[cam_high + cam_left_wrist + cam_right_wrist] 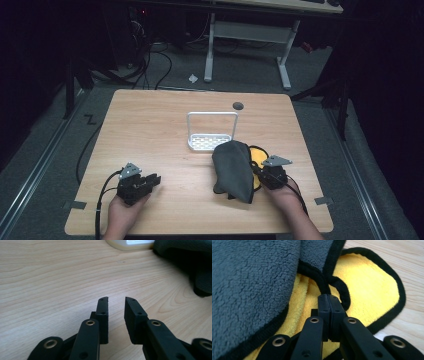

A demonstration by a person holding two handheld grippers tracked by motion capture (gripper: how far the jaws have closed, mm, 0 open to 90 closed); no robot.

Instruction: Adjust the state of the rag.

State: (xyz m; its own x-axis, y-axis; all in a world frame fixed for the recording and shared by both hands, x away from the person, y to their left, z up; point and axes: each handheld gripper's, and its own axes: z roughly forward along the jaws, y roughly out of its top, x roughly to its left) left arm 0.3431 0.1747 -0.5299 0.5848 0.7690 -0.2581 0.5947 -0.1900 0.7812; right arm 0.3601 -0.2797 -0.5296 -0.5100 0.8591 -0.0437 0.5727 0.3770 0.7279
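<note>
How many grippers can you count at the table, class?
2. The left gripper sits near the table's front left, holding nothing. The right gripper is at the front right, shut on the cloth's black edge.

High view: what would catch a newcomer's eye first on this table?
The grey and yellow cloth heaped right of centre, its black hem pinched in the shut right gripper. Behind it stands a white rack, mid-table. The left gripper rests apart near the front left, jaws parted over bare wood.
</note>
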